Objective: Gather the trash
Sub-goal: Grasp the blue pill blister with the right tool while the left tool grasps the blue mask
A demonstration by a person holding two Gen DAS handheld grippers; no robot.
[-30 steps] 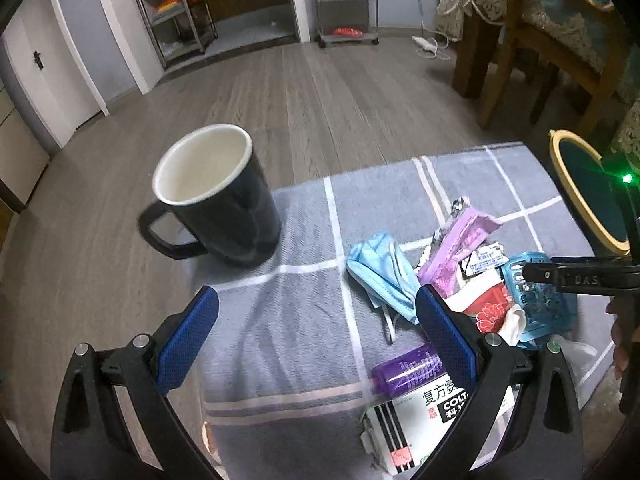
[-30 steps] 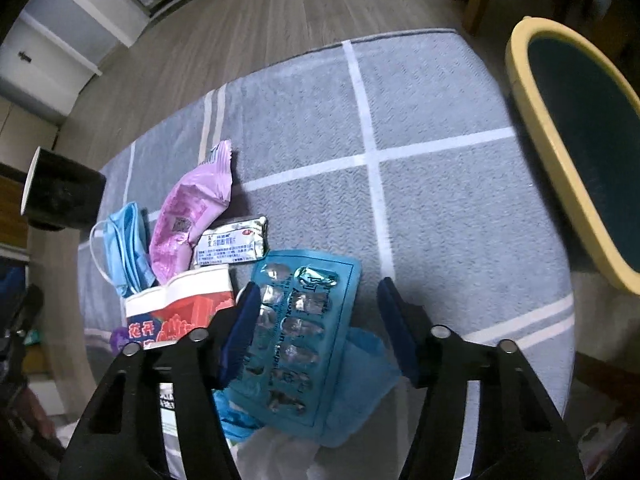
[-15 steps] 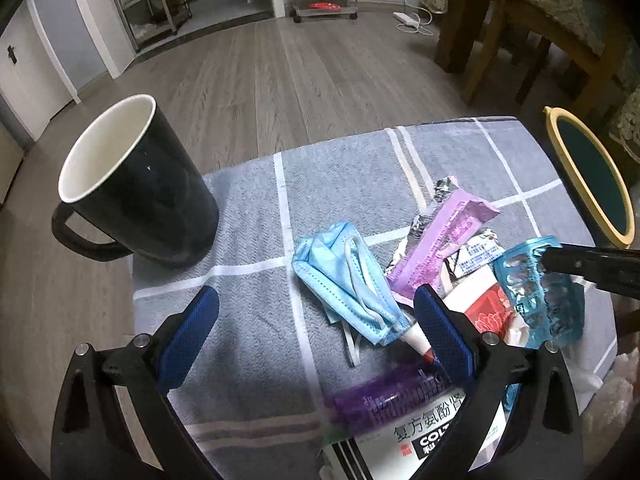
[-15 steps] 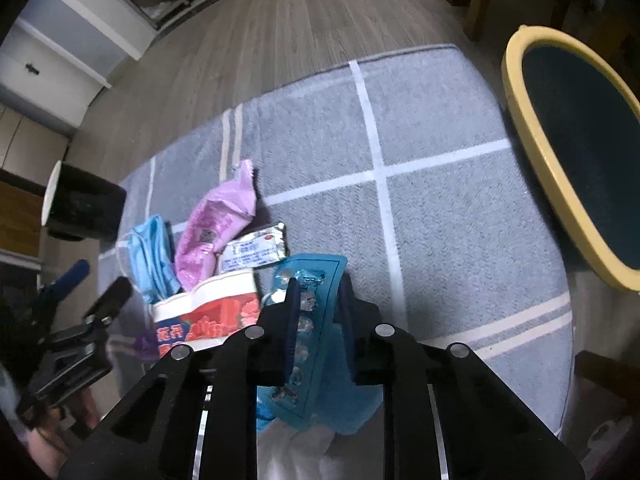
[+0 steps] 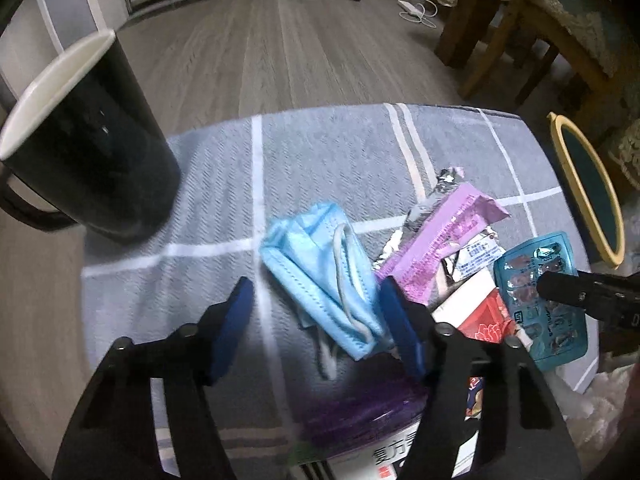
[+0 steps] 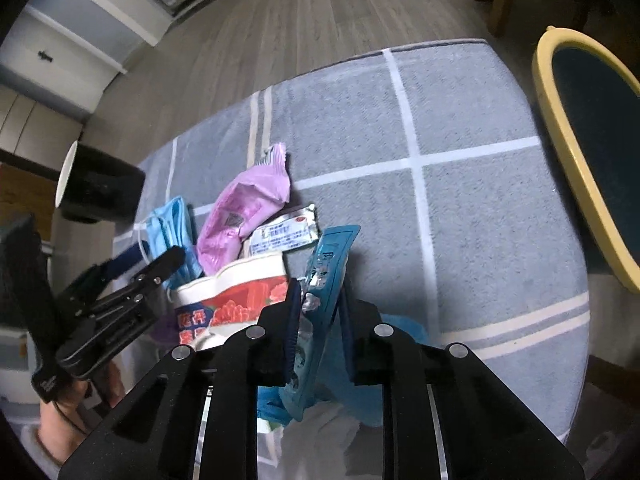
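Observation:
A crumpled blue face mask (image 5: pixel 320 264) lies on the grey checked tablecloth (image 5: pixel 332 152). My left gripper (image 5: pixel 316 308) hangs over it, pointing steeply down. Its jaws are closing with the mask between them; the right pad touches the mask's edge and the left pad is still apart from it. My right gripper (image 6: pixel 320 316) is shut on a blue blister pack (image 6: pixel 326 264), which stands tilted on edge. The left wrist view shows the same blister pack (image 5: pixel 540 292) at the right. A pink wrapper (image 5: pixel 436 236), a small sachet (image 6: pixel 286 234) and a red-and-white packet (image 6: pixel 232 300) lie between the grippers.
A black mug (image 5: pixel 88 160) stands at the cloth's left edge. A yellow-rimmed bin (image 6: pixel 568 152) sits beyond the table's right edge. A purple bottle (image 5: pixel 360 404) and a white medicine box (image 5: pixel 392 456) lie near the front. Chairs and wooden floor are behind.
My left gripper has come down over the blue mask and its jaws have narrowed around it. My right gripper has shut on the blister pack and tipped it up on edge.

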